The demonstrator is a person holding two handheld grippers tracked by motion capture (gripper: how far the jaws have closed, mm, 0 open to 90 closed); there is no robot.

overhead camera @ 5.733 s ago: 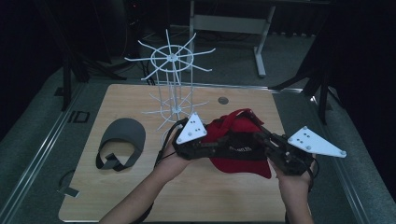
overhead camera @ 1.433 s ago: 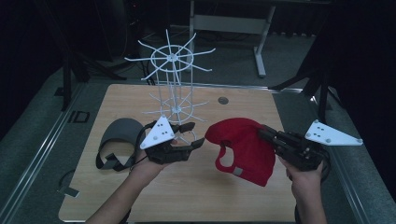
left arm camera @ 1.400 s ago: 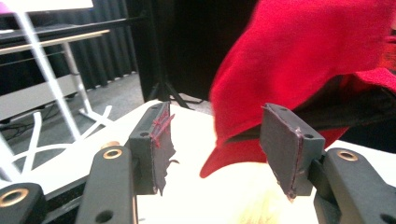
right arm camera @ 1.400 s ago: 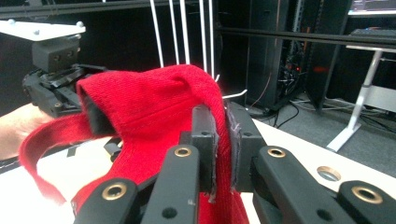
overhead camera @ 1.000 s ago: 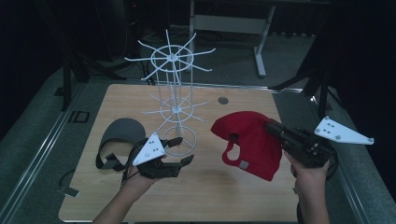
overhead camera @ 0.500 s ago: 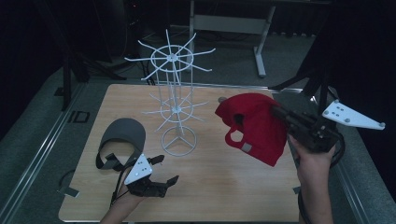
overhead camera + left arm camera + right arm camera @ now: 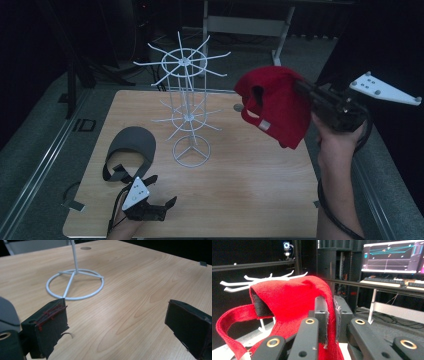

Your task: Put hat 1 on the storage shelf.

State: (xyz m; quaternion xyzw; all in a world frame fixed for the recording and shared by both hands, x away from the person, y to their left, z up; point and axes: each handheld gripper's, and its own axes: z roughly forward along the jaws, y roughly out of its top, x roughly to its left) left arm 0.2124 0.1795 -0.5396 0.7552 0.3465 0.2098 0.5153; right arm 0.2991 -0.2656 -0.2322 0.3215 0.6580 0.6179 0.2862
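Note:
A red cap hangs in the air at the right of the high view, level with the upper tier of the white wire rack. My right gripper is shut on the cap's fabric; in the right gripper view the red cloth is pinched between the jaws of my right gripper, and the strap loop droops at the left. My left gripper sits low at the table's front left, open and holding nothing. The left gripper view has my left gripper with wide-apart jaws over bare wood, facing the rack's round base.
A grey visor lies on the wooden table left of the rack, just beyond my left gripper. A small round hole is in the table behind the cap. A monitor and desk stand off to the right.
My right gripper has lifted the red cap up and away from the table toward the rack's top. My left gripper has drawn back to the front left edge, open.

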